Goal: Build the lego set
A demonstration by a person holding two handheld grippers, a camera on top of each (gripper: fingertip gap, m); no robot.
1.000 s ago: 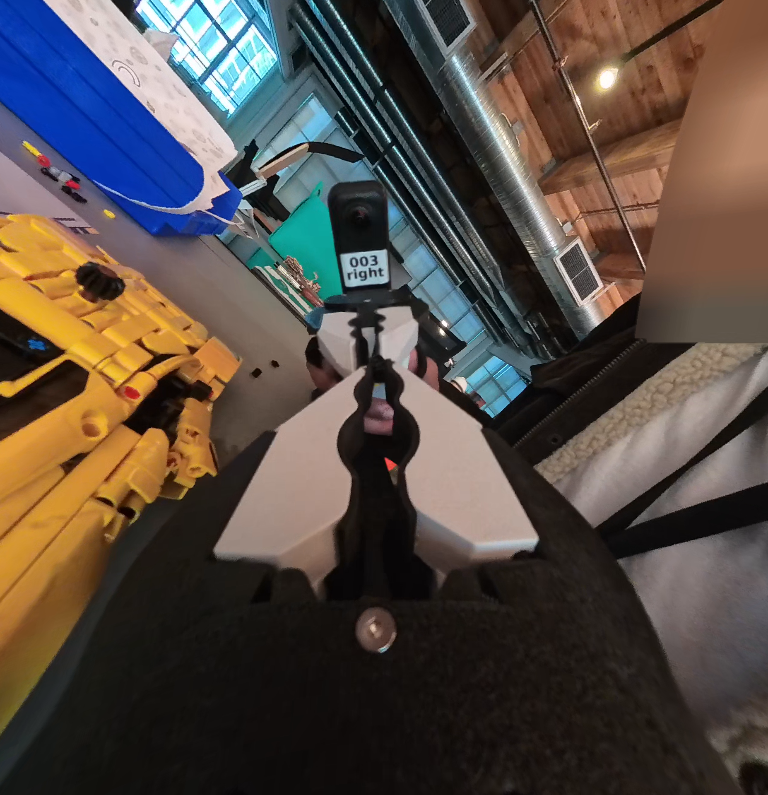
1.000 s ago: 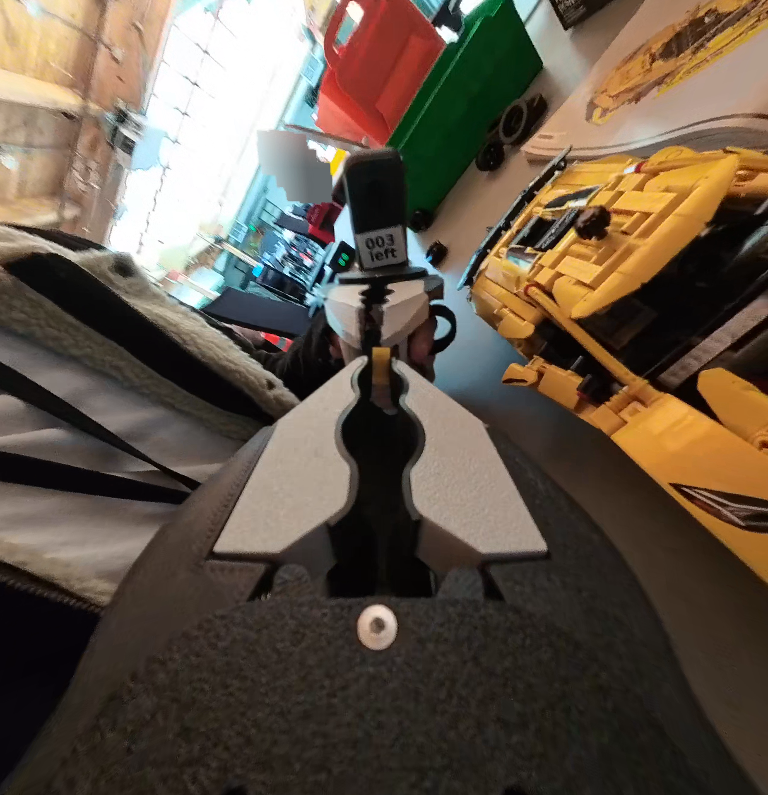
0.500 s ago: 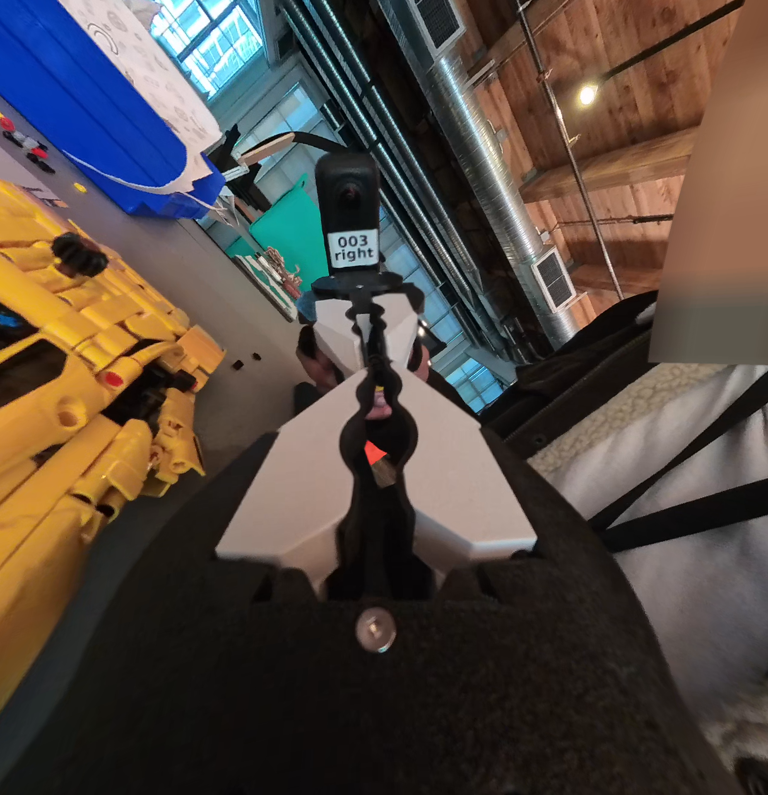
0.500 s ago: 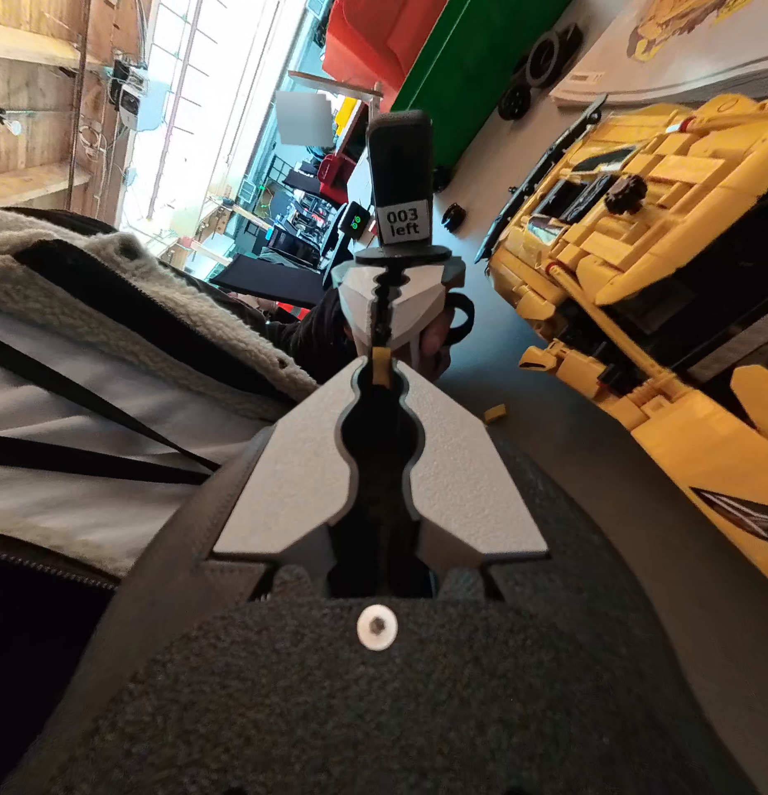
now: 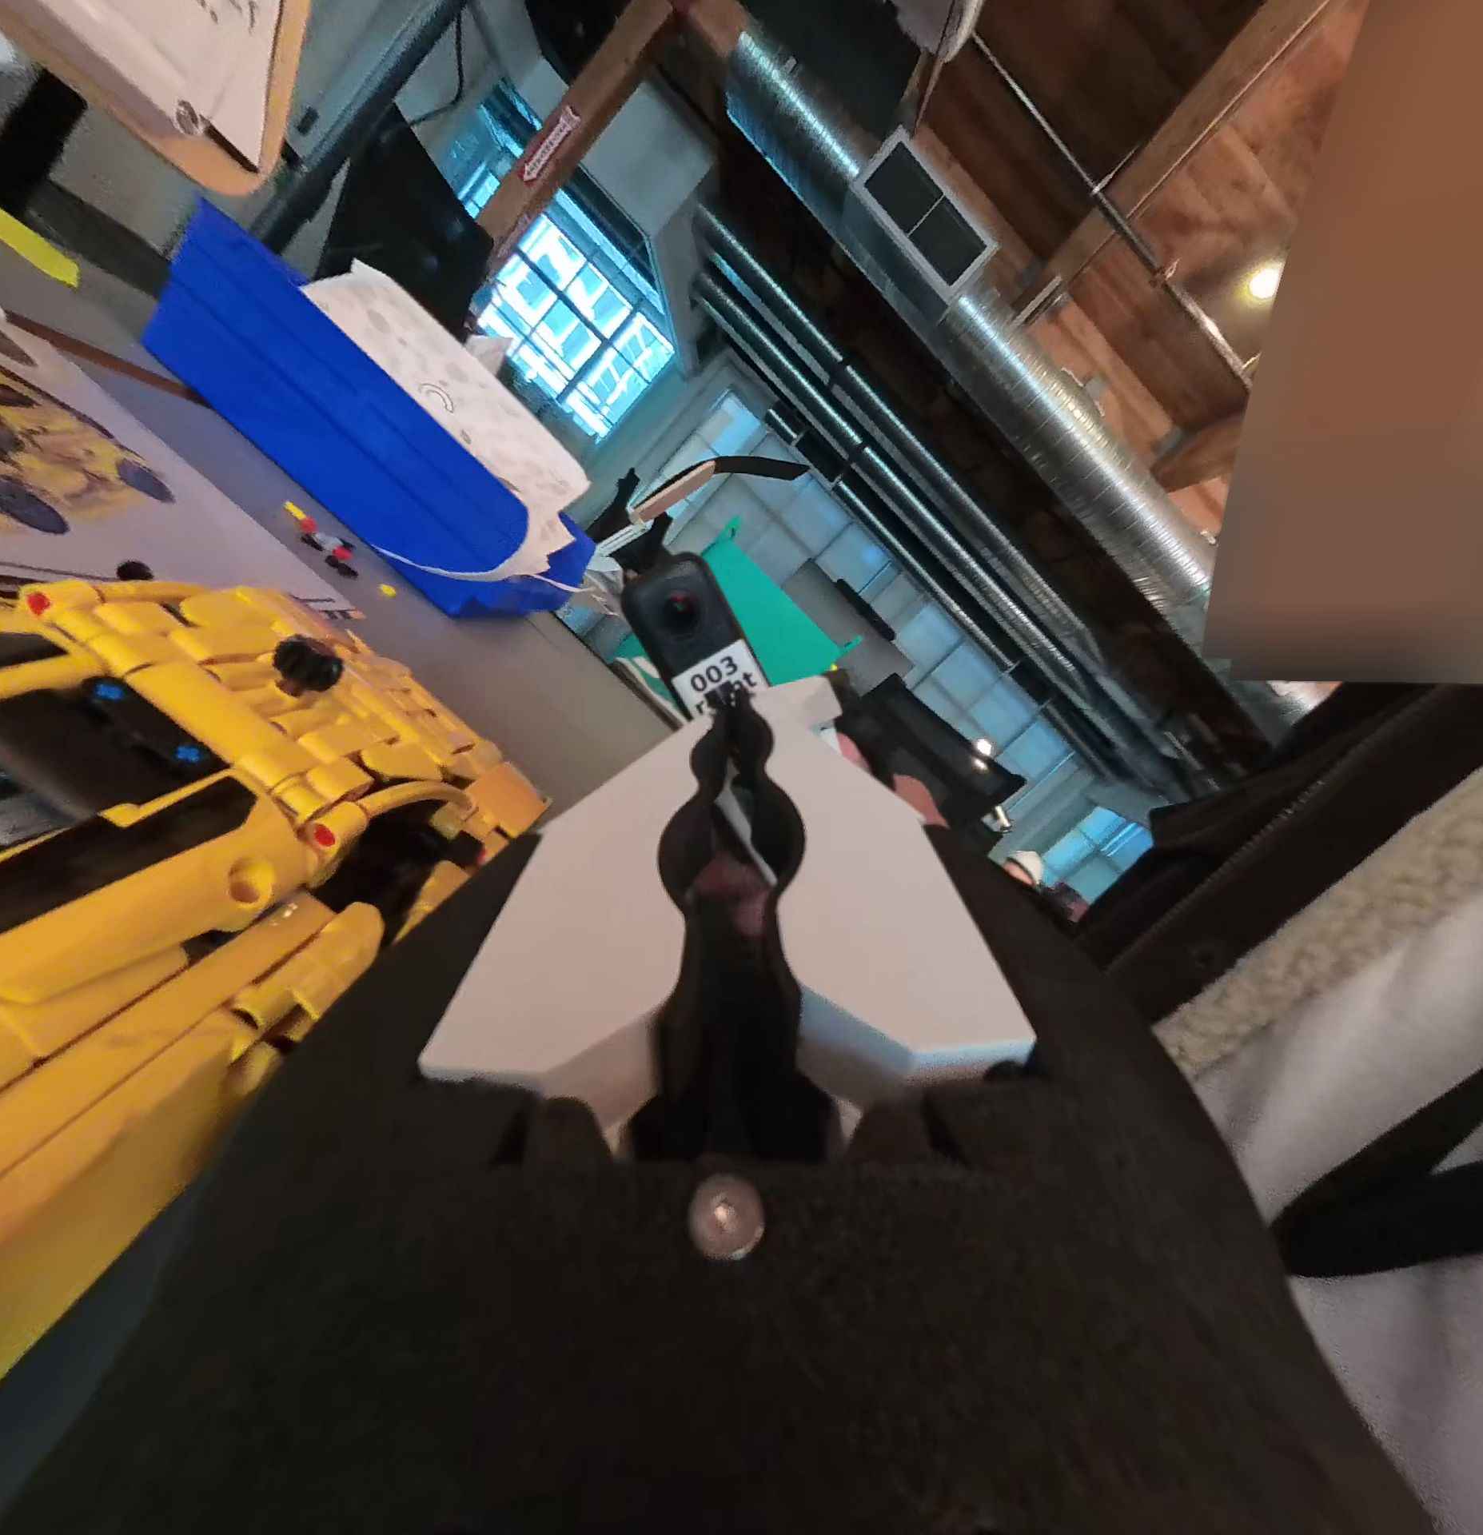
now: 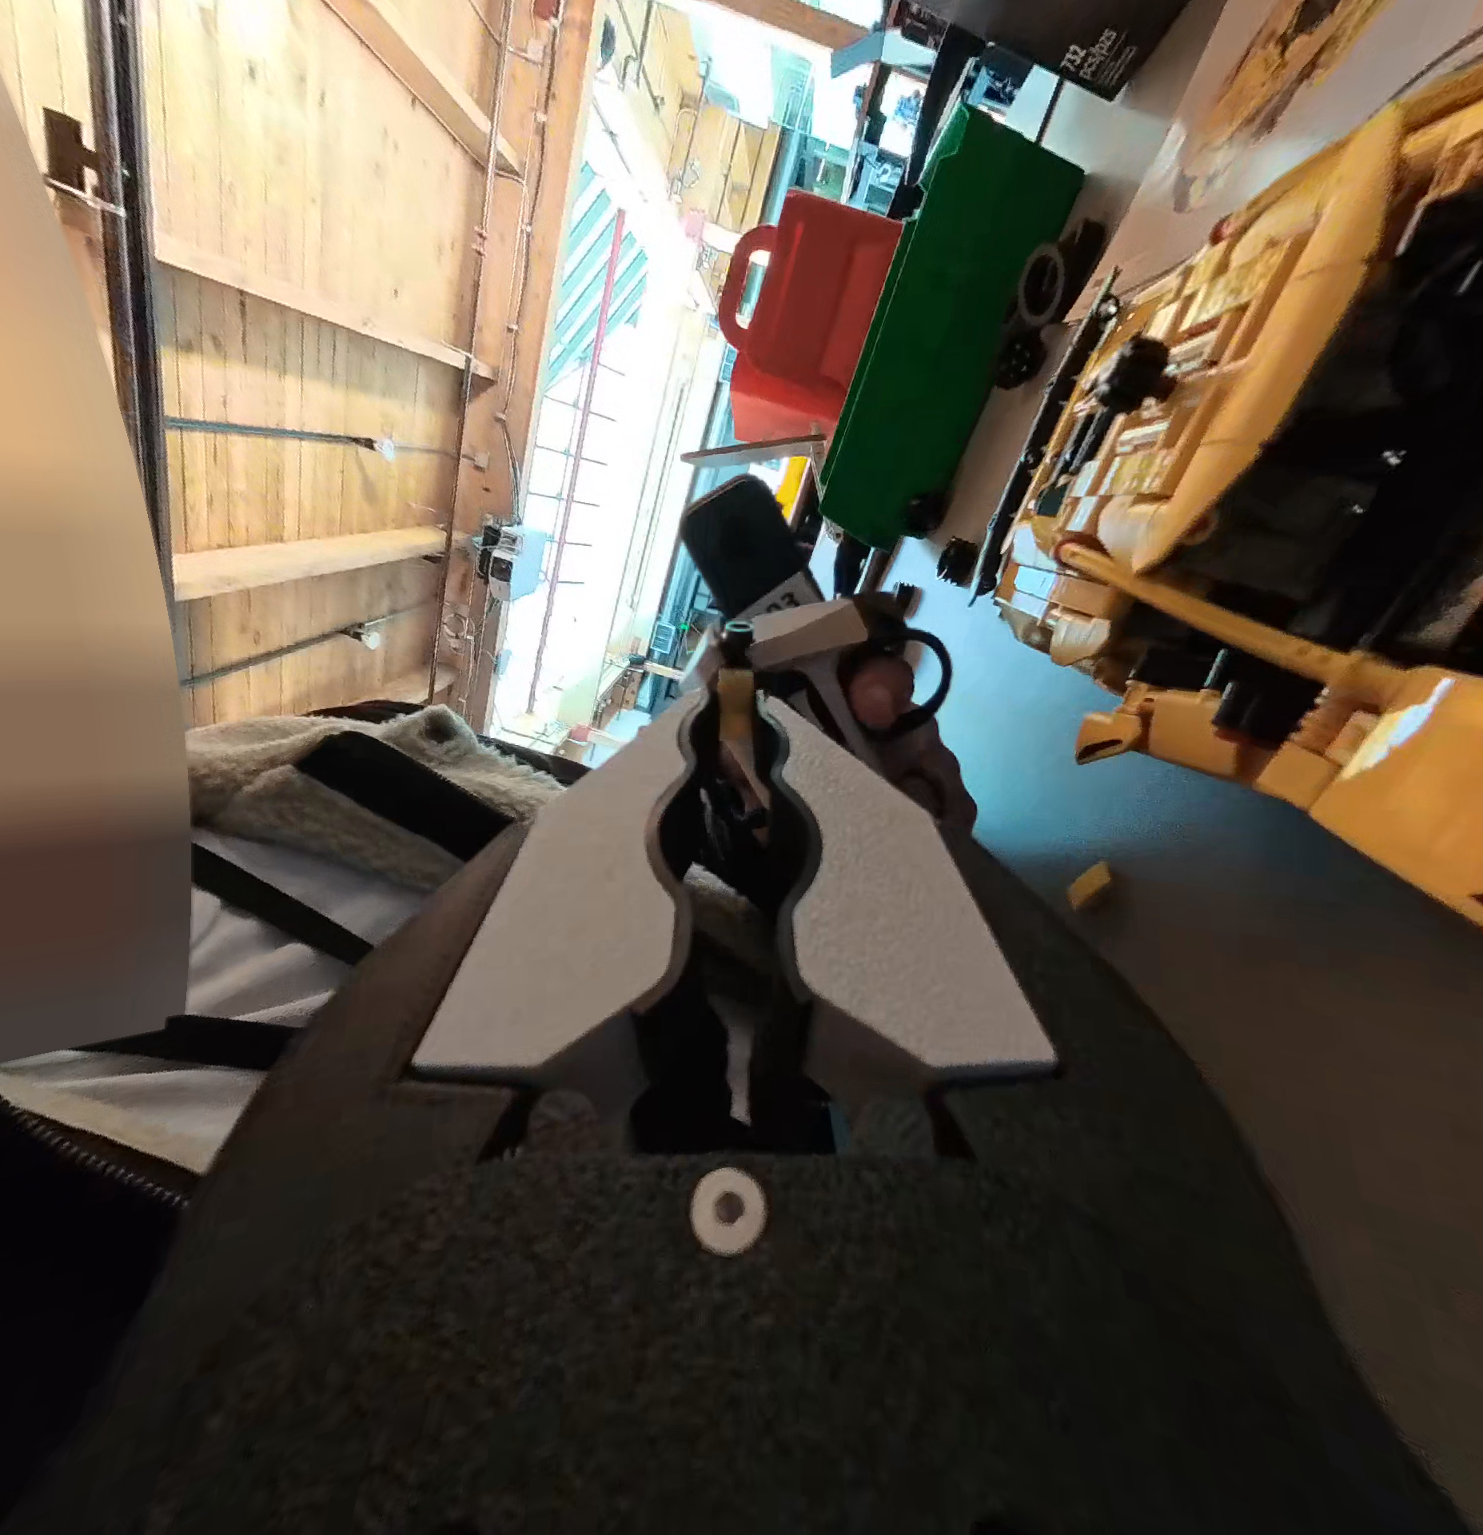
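Your large yellow brick-built car (image 5: 173, 839) stands mostly assembled beside both grippers. Your right gripper (image 6: 736, 706) pinches a small yellow piece (image 6: 734, 696), still unfitted; another small yellow brick (image 6: 1089, 885) lies loose below the car. Your left gripper (image 5: 736, 731) is pressed nearly together on something I cannot identify.

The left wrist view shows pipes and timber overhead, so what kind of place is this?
Probably a converted loft or warehouse workshop: a metal duct under a wooden ceiling, large paned windows, and a worktable carrying a yellow lego car.

- The large yellow brick-built car (image 5: 181, 831) runs off the left edge (its front unseen).
- Beyond that car, tiny loose coloured pieces (image 5: 327, 540) are too small to identify.
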